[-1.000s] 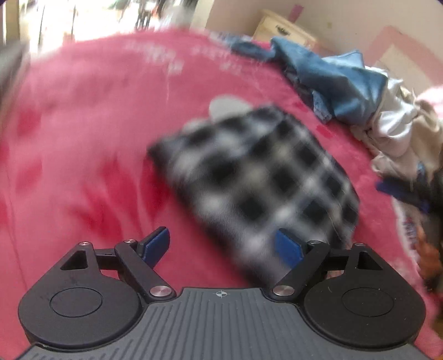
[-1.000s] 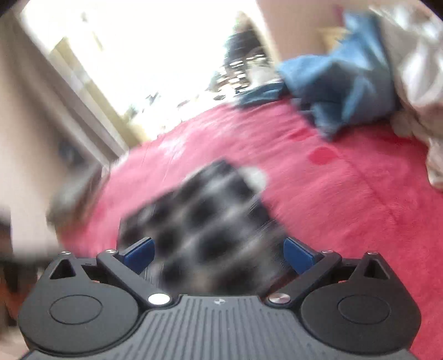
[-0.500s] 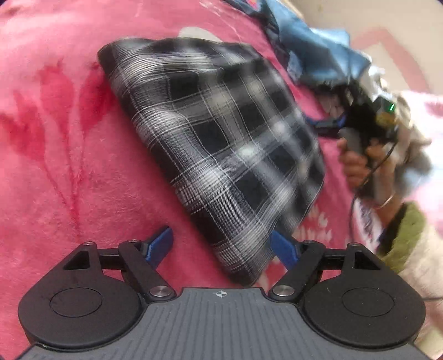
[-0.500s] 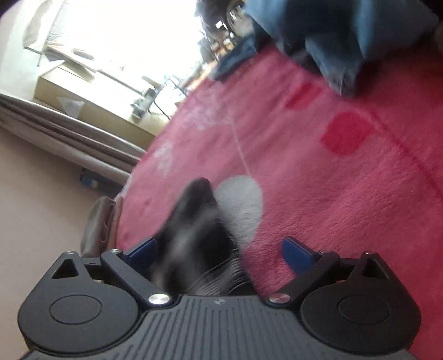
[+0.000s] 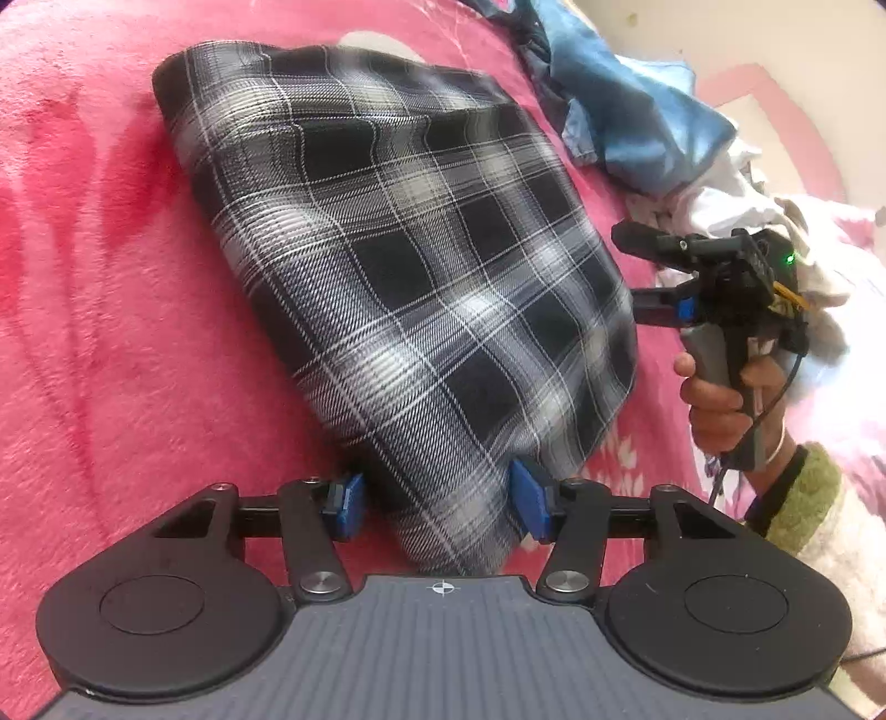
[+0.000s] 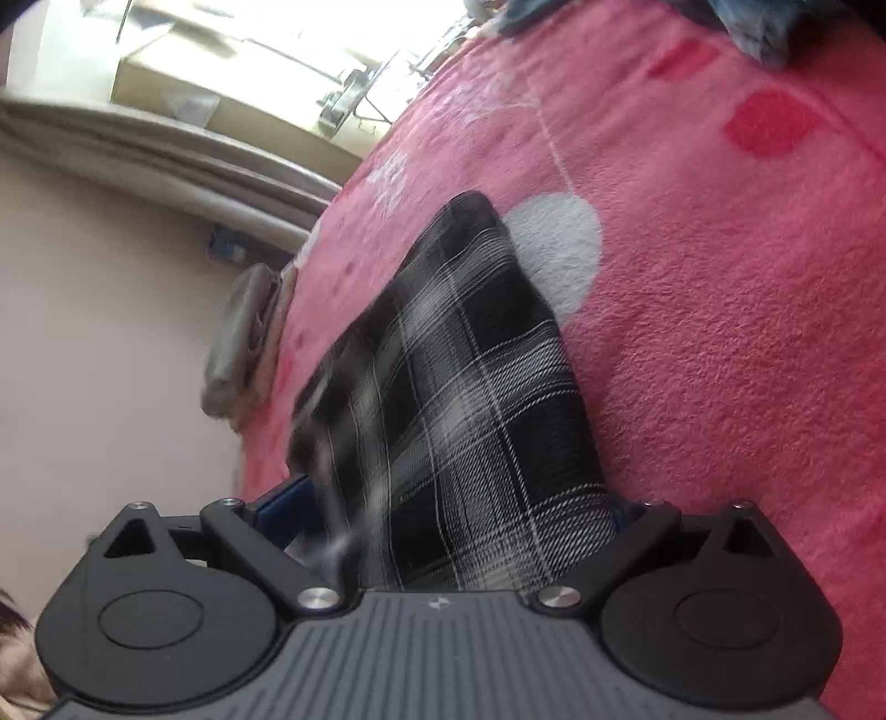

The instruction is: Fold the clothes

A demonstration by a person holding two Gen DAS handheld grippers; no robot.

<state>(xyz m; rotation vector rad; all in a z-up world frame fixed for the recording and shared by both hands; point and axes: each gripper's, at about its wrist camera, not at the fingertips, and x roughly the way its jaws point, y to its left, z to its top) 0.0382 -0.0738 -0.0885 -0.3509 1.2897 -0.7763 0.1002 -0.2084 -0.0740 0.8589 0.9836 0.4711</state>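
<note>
The plaid cloth [image 5: 421,288] was a woven fabric with fine twill texture, matt. The pink blanket [image 5: 111,332] looked fleecy and soft. The left hand-held gripper [image 5: 437,507] had matt black plastic arms, blue pads and shiny metal pins. In the upper right, blue clothes [image 5: 637,127] looked smooth.

A home bedroom: a bed spread with a pink fleece blanket [image 5: 111,277] carries a heap of unfolded clothes [image 5: 653,127] at its far side. Daylight floods a window [image 6: 310,50] beyond plain cream walls.
</note>
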